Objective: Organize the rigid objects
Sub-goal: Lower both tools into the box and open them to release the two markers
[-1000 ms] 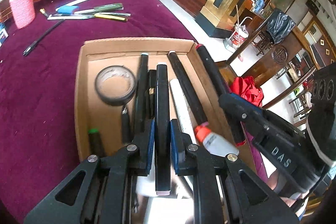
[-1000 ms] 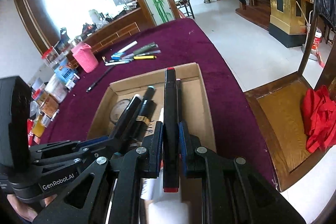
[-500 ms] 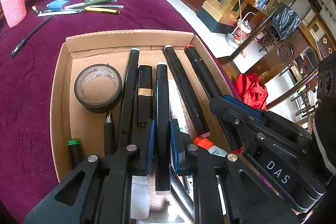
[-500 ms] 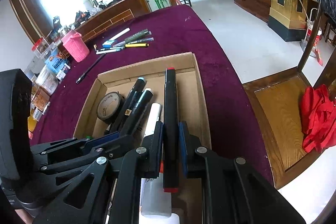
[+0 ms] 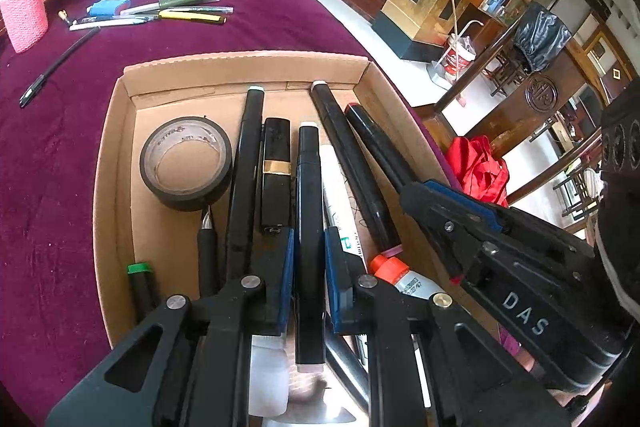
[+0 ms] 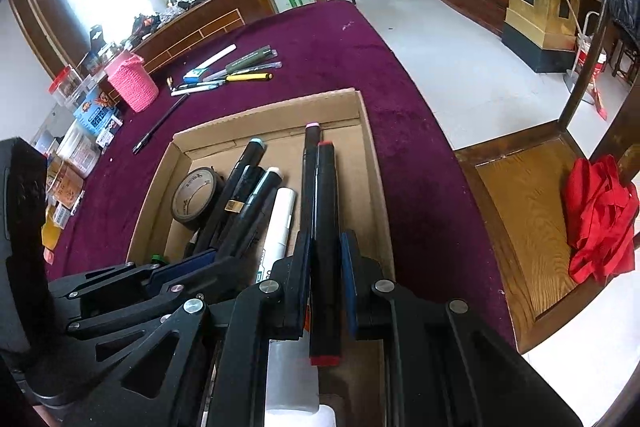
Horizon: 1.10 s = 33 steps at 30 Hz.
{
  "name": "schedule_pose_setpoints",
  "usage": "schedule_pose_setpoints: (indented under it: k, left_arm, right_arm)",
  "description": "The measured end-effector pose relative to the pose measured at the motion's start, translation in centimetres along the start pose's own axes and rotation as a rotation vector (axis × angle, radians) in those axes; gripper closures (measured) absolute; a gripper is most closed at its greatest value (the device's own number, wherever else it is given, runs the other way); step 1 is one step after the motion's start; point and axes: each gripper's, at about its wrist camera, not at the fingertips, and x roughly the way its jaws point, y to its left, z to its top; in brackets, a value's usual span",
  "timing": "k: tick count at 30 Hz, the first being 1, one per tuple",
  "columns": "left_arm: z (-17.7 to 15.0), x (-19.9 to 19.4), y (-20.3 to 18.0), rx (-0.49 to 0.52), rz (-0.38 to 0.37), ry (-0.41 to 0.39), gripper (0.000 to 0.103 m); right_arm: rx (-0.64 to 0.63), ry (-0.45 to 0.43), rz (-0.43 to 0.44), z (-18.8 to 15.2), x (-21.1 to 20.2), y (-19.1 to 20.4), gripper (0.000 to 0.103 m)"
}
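A shallow cardboard box [image 5: 248,67] lies on the purple tablecloth and holds several black markers, a white marker [image 5: 335,183] and a roll of black tape [image 5: 186,163]. My left gripper [image 5: 309,255] is shut on a black marker with pale ends [image 5: 309,187], held lengthwise over the box's middle. My right gripper [image 6: 325,259] is shut on a black marker with red ends [image 6: 325,211], which slants down along the right side of the box [image 6: 372,163]. In the left wrist view the right gripper [image 5: 424,195] comes in from the right. The left gripper [image 6: 192,267] shows low left in the right wrist view.
Loose pens [image 5: 160,11] lie at the table's far side by a pink knitted cup [image 5: 22,15], and a black pen [image 5: 56,63] is nearer. An orange-capped bottle [image 5: 390,267] lies in the box's near end. A wooden chair with red cloth [image 6: 600,219] stands right of the table.
The right gripper has tipped downward, so the red-ended marker's far tip has come from over the box's far wall to inside it. The left gripper has hardly moved.
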Motion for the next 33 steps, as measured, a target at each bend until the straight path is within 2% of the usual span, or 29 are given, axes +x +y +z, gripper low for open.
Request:
schedule_pose_setpoints:
  k: [8,17,18,20,22,25,28,31,33]
  left_arm:
    - [-0.3,-0.4,-0.1,0.010,-0.008,-0.002,0.090]
    - [-1.2,-1.9,-0.6,0.036,-0.004,-0.028,0.089]
    - [-1.4,-2.2,-0.6,0.040,-0.001,-0.032,0.087]
    - [-1.8,-2.9,-0.7,0.046,0.001,-0.047,0.067]
    - [-2.4,-4.0,-0.7,0.052,0.004,-0.081,0.055]
    - [-3.5,-5.6,-0.8,0.082,0.029,-0.121,0.053]
    - [-5.2,-7.3,-0.5,0.105,0.038,-0.153,0.044]
    - [-7.9,-9.8,0.4,0.113,0.102,-0.244,0.038]
    - [-10.0,-11.4,1.1,0.125,0.159,-0.300,0.034]
  right_arm:
    - [0.016,-0.008,0.004,-0.3,-0.4,0.0,0.088]
    - [0.013,-0.072,-0.001,-0.9,-2.8,0.6,0.068]
    - [0.012,-0.084,0.002,-1.1,-3.2,0.8,0.063]
    - [0.007,-0.106,-0.008,-1.5,-4.0,1.3,0.057]
    - [0.002,-0.134,-0.004,-2.0,-4.8,1.9,0.051]
    - [0.010,-0.166,-0.012,-3.1,-6.0,2.5,0.044]
    - [0.008,-0.190,-0.018,-4.3,-6.9,3.2,0.042]
    - [0.015,-0.235,-0.029,-6.0,-8.3,4.0,0.038]
    - [-0.010,-0.292,-0.083,-7.8,-9.5,5.3,0.033]
